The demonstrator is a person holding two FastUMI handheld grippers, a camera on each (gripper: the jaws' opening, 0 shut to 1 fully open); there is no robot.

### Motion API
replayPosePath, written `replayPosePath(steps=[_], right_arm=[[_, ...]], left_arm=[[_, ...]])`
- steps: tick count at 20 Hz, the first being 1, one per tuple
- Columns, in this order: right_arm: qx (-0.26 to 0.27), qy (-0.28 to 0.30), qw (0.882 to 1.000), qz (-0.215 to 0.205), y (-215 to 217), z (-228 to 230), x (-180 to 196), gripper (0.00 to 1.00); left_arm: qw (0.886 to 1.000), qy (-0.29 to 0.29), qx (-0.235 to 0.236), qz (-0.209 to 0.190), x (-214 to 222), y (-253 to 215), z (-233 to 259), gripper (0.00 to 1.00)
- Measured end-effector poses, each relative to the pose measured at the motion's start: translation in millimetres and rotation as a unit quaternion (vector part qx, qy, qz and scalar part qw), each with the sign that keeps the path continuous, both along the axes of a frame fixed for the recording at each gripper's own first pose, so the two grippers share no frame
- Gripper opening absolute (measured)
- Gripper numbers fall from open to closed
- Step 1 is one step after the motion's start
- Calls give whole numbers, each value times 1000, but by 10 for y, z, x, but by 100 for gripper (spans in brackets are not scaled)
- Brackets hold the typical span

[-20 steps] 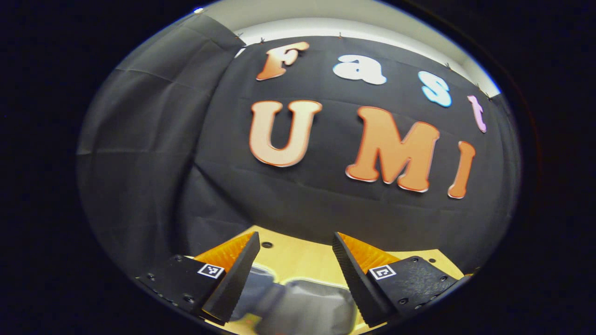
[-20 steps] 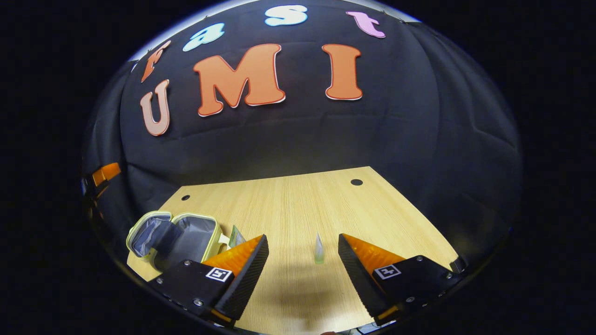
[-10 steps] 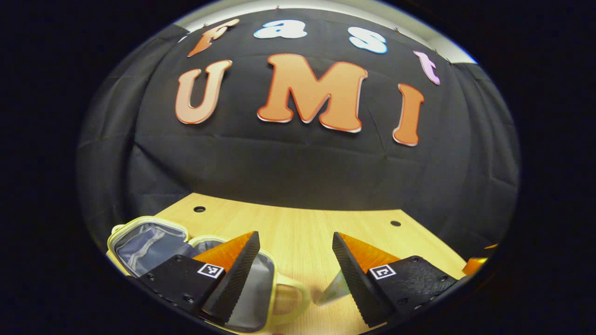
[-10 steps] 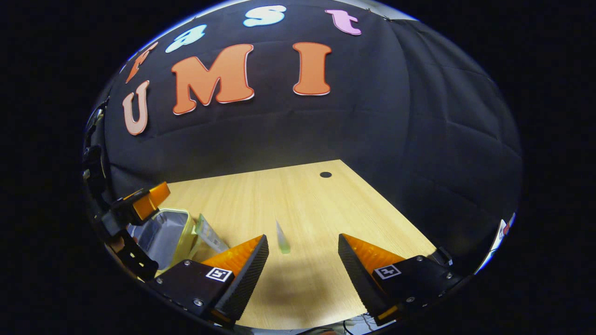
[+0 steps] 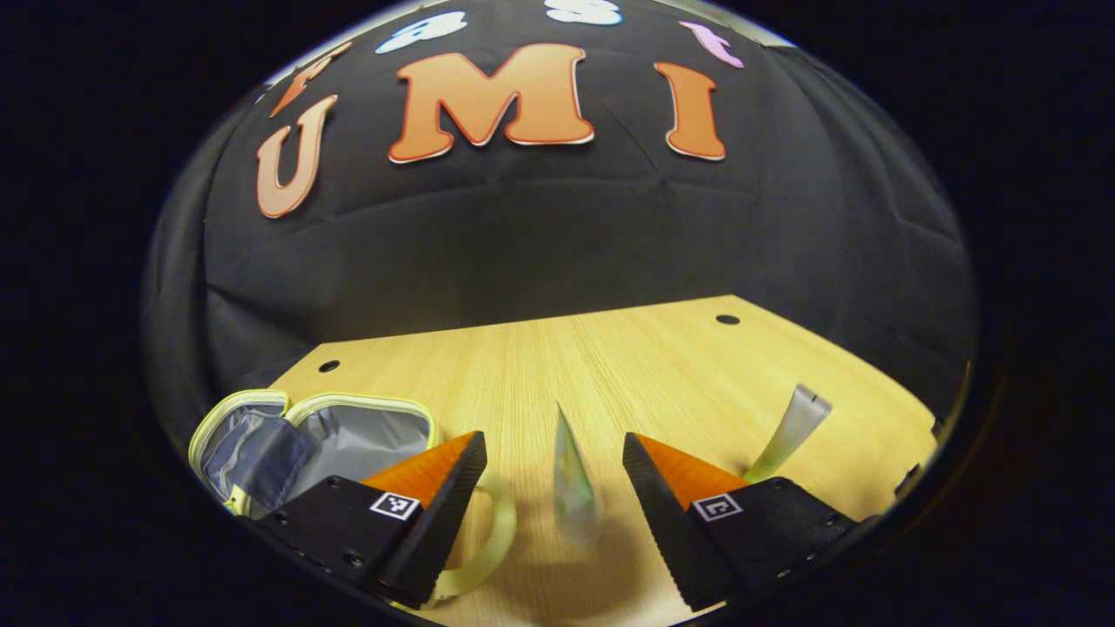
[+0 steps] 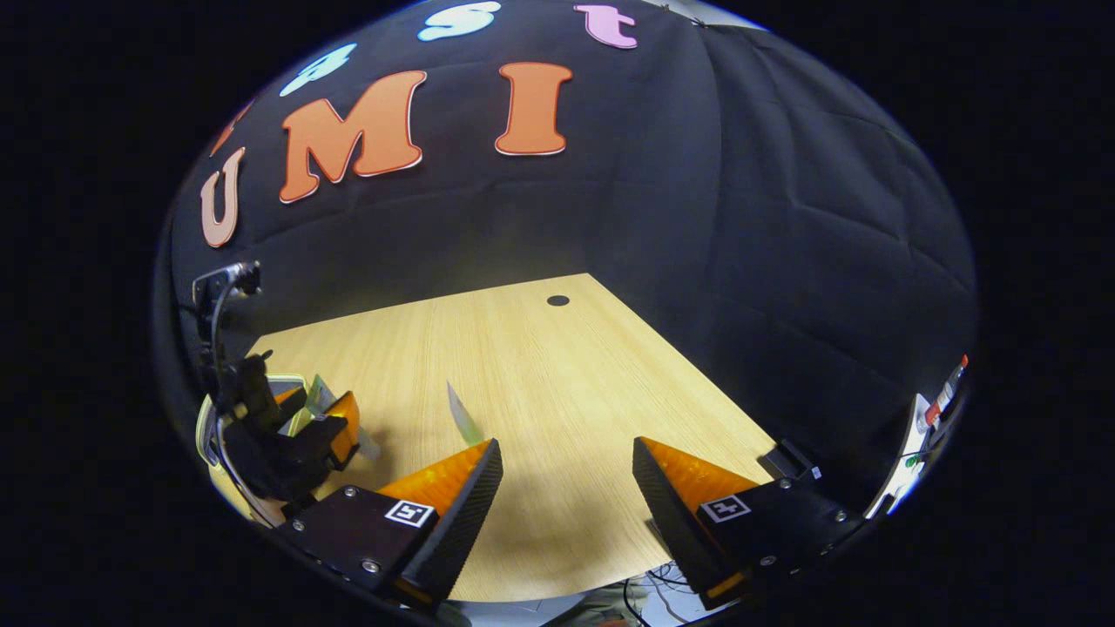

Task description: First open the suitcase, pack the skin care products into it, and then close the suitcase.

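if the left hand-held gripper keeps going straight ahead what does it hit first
Most likely the upright skincare tube, which stands between the open fingers of the left hand-held gripper just ahead on the wooden table. Depth is hard to judge.

Both views look low across the wooden table (image 5: 627, 366) toward the cloth wall, sharing it

no legible text stands on the tubes (image 5: 571, 475), the open case (image 5: 348, 427) or the table (image 5: 627, 366); each gripper's fingers bear small square black-and-white coded markers (image 5: 391, 506), which carry no words.
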State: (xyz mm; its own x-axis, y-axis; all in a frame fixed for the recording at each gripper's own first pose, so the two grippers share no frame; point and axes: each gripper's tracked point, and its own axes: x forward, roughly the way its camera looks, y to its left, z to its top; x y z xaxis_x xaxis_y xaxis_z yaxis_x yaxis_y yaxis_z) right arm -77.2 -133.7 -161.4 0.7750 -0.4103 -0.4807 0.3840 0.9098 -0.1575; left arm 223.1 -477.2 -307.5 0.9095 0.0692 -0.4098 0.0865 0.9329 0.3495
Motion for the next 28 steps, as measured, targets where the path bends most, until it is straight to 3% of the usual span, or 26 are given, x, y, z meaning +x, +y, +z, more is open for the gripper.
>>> replayPosePath(steps=[3, 5, 7, 8, 10, 12, 17, 21, 24, 27, 28], right_arm=[[6, 3, 1000, -9, -46, -25, -22, 95], [7, 4, 1000, -11, -58, -38, -28, 95], [3, 8, 1000, -6, -36, -54, -28, 95], [3, 10, 1000, -3, -17, -60, -26, 96], [5, 5, 1000, 9, 74, -57, 22, 96], [8, -6, 999, 32, 212, -43, 128, 96], [29, -17, 993, 112, 603, -134, 580, 96], [7, 23, 986, 166, 678, -516, 979, 96], [-6, 79, 978, 194, 660, -948, 1076, 96], [-16, 112, 972, 207, 690, -1260, 1225, 94], [-22, 117, 971, 207, 661, -1322, 1278, 88]], left_arm=[[1000, 15, 27, 4, 0, 28, -270, 89], [999, 30, 45, 8, -15, 57, -430, 70], [998, 24, 49, -9, 17, -4, -418, 43], [998, 27, 48, -18, -10, -42, -396, 37], [998, 40, 38, -22, -108, -28, -314, 38], [999, 40, 20, -21, -183, 15, -125, 29], [997, 63, -32, -33, -401, 93, 438, 30], [997, 57, -35, -41, -581, 270, 956, 30], [995, 69, -65, -33, -758, 450, 1183, 30], [995, 74, -63, -18, -933, 708, 1341, 30], [995, 75, -59, -13, -971, 794, 1362, 30]])
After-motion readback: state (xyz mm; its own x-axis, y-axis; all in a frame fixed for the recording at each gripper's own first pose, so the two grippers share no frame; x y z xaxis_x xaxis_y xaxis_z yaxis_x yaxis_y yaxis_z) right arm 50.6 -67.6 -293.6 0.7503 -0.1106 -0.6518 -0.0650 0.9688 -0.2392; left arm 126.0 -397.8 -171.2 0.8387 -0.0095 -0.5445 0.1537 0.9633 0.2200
